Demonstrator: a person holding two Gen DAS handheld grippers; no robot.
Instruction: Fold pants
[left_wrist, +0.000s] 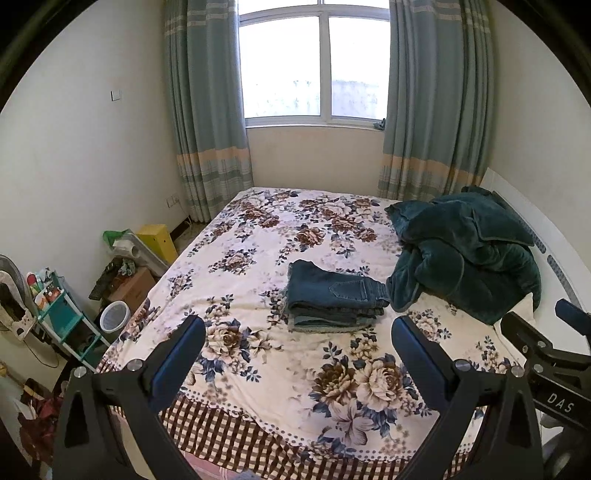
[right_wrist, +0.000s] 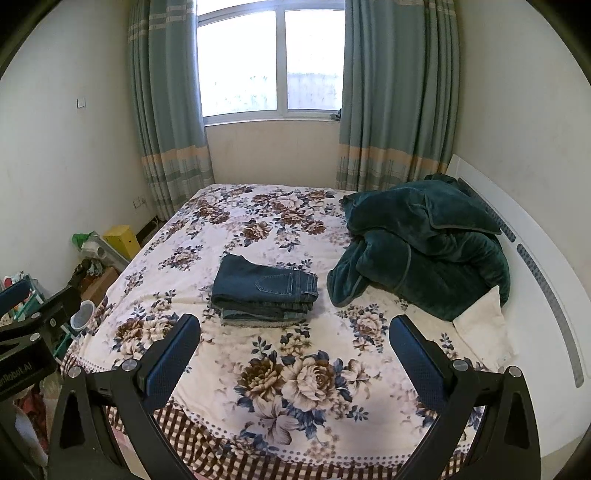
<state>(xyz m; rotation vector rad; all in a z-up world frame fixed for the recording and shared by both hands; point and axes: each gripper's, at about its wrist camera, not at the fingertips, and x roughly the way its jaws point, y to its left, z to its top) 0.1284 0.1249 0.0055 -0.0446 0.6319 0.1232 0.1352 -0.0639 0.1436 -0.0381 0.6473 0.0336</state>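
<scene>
Pants: dark blue denim pants (left_wrist: 334, 291), folded flat, back pocket showing, topmost of a small stack of folded denim (right_wrist: 264, 314) near the middle of the bed.
Stack make-up: at least one paler denim layer under the pants; exact count cannot be told.
Bed: floral bedspread (left_wrist: 258, 236) in cream, brown and navy, with a brown-and-white checked border along the near edge.
Blanket: dark green plush blanket (right_wrist: 424, 258), heaped to the right of the stack, just beside it, against the white headboard (right_wrist: 532, 236).
Pillow: cream pillow (right_wrist: 484, 325), partly under the blanket's near edge.
Left gripper (left_wrist: 297, 360): jaws wide apart, blue pads, holding nothing, above the near edge of the bed.
Right gripper (right_wrist: 295, 356): jaws wide apart, holding nothing, also clear of the stack.
Writing: "DAS" on the right gripper's body in the left wrist view; "nRobot.AI", cut off by the frame edge, on the left gripper's body in the right wrist view.
Containers, floor left of bed: white waste bin (left_wrist: 115, 315), contents not visible; brown cardboard box (left_wrist: 135, 290), closed; yellow box (left_wrist: 158, 242); teal shelf rack (left_wrist: 61, 317) holding small items too blurred to name.
Room: window (left_wrist: 314, 66) behind the bed, grey-green curtains (left_wrist: 207, 110) with a peach band on both sides.
</scene>
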